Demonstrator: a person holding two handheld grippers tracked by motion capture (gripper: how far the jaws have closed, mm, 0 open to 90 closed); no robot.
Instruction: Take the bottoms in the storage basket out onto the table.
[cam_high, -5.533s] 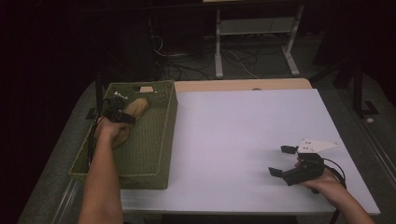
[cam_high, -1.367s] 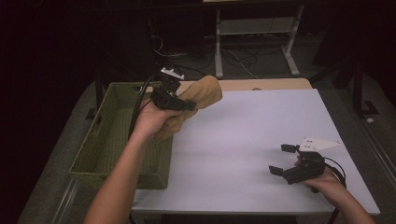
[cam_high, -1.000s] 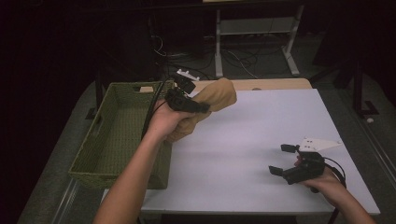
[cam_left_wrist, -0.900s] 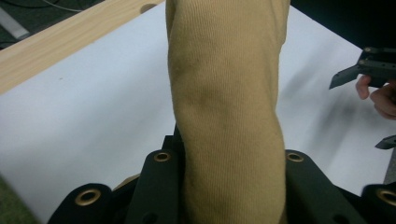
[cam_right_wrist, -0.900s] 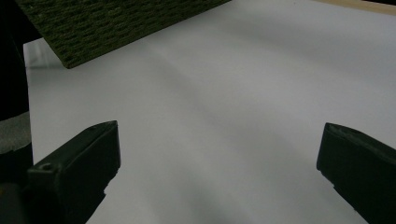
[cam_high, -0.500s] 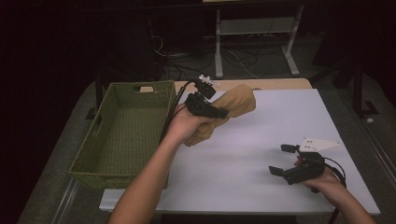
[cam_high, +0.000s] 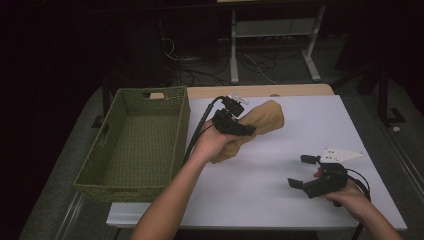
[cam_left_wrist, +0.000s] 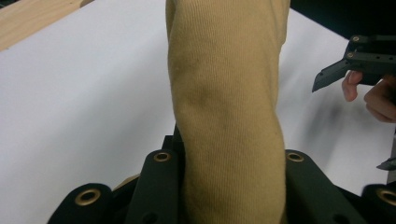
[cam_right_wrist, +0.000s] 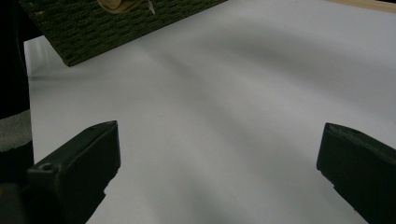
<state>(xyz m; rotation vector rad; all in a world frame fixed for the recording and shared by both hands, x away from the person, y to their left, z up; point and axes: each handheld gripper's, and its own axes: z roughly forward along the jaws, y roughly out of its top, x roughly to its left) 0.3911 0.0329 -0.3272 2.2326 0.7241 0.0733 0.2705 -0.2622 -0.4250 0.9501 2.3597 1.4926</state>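
Tan knit cloth (cam_high: 260, 120) clamped between left gripper (cam_high: 235, 122) jaws, hanging beyond them over white table (cam_high: 280, 200). Right gripper (cam_high: 305, 172) jaws apart, nothing between; green basket (cam_high: 135, 145) left of both.

Your basket (cam_high: 135, 145) sits on the table's (cam_high: 280, 200) left part. Just right of it, your left gripper (cam_high: 239, 126) holds the cloth (cam_high: 265, 117) above the table's middle. Your right gripper (cam_high: 305, 172) rests near the front right corner, well apart from the cloth.
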